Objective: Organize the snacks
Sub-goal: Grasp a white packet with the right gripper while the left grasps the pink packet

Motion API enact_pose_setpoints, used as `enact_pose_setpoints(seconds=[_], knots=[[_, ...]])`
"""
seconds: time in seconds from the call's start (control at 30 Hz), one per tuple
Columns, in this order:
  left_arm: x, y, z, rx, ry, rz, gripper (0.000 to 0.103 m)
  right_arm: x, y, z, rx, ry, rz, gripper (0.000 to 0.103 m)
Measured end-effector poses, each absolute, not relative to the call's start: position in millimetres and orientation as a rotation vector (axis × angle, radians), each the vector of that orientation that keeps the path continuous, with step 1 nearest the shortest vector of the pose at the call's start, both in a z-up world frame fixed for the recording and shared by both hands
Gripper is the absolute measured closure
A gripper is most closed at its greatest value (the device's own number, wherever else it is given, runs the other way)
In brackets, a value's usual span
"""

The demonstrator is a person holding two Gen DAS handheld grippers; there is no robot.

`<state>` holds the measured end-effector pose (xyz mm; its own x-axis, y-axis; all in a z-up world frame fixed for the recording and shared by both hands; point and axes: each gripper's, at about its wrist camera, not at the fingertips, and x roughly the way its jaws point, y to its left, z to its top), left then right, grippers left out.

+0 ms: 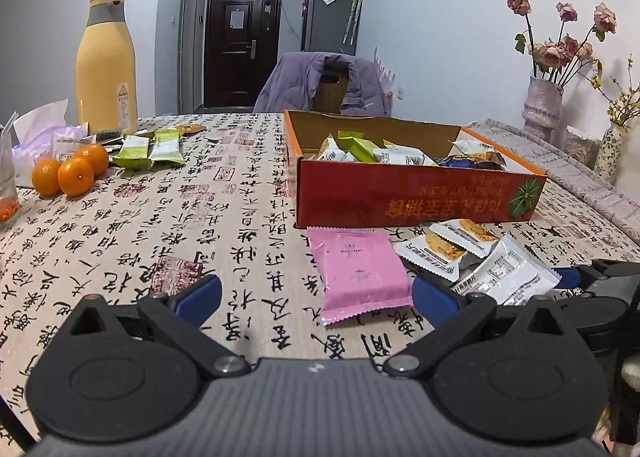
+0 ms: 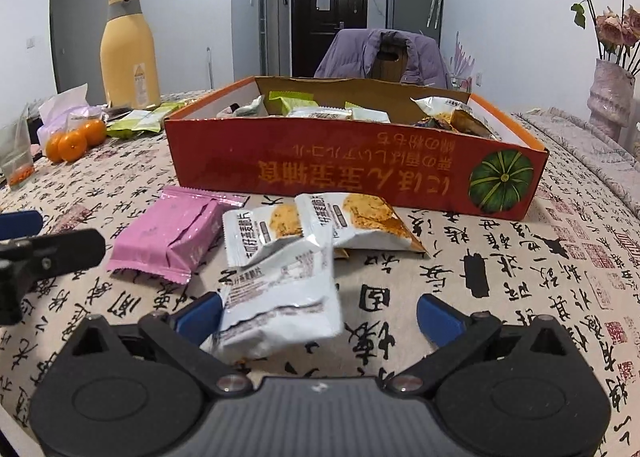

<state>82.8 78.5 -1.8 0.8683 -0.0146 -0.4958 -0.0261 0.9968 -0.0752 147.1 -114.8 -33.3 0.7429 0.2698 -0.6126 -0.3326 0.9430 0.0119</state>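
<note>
My right fingers (image 2: pixel 200 315), blue-padded, are spread wide, and the right gripper (image 2: pixel 320 315) grips nothing: a white crinkled foil snack packet (image 2: pixel 280 309) lies between them, its edge against the left pad, the right pad well clear of it. My left gripper (image 1: pixel 316 293) is also released, pads apart, hovering low over the cloth with the near end of a flat pink foil snack packet (image 1: pixel 358 275) in its gap, neither pad touching it.

Landmark: the shallow red cardboard tray (image 2: pixel 320 165) with orange lettering and a green pumpkin printed on its front wall.
- The white packet sits in front of the tray, nearest me.
- Two white oat-crisp packets with printed biscuit pictures (image 2: pixel 276 231) lie overlapping between it and the tray's front wall, near but apart from the wall.
- Pink packet: in front of the tray's left corner, just beside the oat-crisp pair.
- Inside the tray: a loose heap of green and white packets (image 1: pixel 360 151).
- Left of the tray, well apart: two green packets (image 1: pixel 150 149), three small oranges (image 1: pixel 72 173), and a tall yellow flask with a grey collar (image 1: pixel 106 65).
- Behind the tray: a chair draped with a purple jacket (image 1: pixel 320 83).
- Right of the tray: a pale pink vase of dried roses (image 1: pixel 544 101).

Everything rests on a calligraphy-printed tablecloth (image 1: pixel 180 225).
</note>
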Motion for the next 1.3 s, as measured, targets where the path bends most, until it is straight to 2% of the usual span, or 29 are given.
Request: enact_pose_setpoints(seconds=[0.17,0.23,0.27,0.33,0.43,0.5,0.53,1.3], knots=[[84.5,77.8,-2.6,-0.088,0.526,0.004,0.000,144.7,-114.5,-33.5,-0.110,0.635,0.340,0.003],[84.7,77.2,-2.9,-0.088,0.528,0.003,0.000,142.6,-115.2,-31.8,-0.106,0.622,0.369,0.022],[85.4,76.9,-3.1,-0.087,0.529,0.004,0.000,141.3,-114.5,-30.6,-0.112,0.614,0.377,0.026],[85.4,76.5,-2.9,-0.086,0.530,0.003,0.000,139.6,-113.2,-28.5,-0.116,0.604,0.399,0.050],[85.2,75.2,-2.5,-0.084,0.531,0.002,0.000,138.8,-113.8,-26.4,-0.114,0.601,0.427,0.074],[86.1,73.8,-2.4,-0.081,0.534,0.000,0.000,139.5,-117.2,-25.0,-0.094,0.605,0.442,0.086],[86.4,72.8,-2.4,-0.080,0.535,-0.001,0.000,139.6,-119.2,-24.8,-0.084,0.604,0.445,0.088],[136.6,36.3,-2.4,-0.007,0.612,0.009,0.000,154.8,-177.2,-6.0,0.029,0.502,0.357,0.089]])
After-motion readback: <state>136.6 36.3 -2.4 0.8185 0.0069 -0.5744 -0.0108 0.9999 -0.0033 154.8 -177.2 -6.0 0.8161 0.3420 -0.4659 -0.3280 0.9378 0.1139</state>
